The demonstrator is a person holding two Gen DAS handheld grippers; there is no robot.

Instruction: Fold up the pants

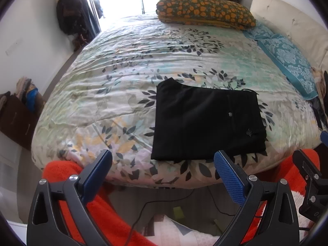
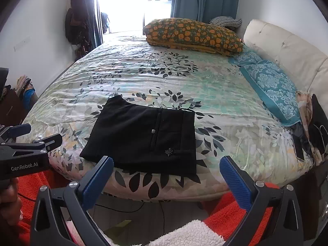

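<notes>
Folding looks basically finished: black pants (image 1: 207, 123) lie as a compact, roughly rectangular packet on the bed (image 1: 123, 71), near its front edge, right of centre in the left wrist view. Top layer shows a back pocket with a small silver button (image 1: 230, 114) and a tiny dark emblem lower down toward the waistband side. Edges sit fairly square; the far left corner pokes up a little, and a bit of drawstring or loop sticks out at the far right corner. No loose legs trailing, so the leg-over-leg and lengthwise folds appear done.

Left gripper (image 1: 163, 165) is off the bed, held back over the floor, jaws spread wide, nothing between them. Right gripper (image 2: 166, 169) same: jaws wide apart, empty, in front of the bed edge, apart from the cloth. Neither touches the pants.

What's left, as a judgement: maybe nothing, or one light smoothing of the raised corner and tucking of the stray string. Can't tell how many layers are stacked underneath or whether the lower edges line up; the packet's near edge hides that.

Also on the bed, well apart from the pants: orange floral pillow (image 1: 205, 10) at the far end, teal patterned pillow (image 1: 287, 59) along the headboard side. Orange fleece (image 1: 67, 174) shows below the grippers, a cable on the floor.
</notes>
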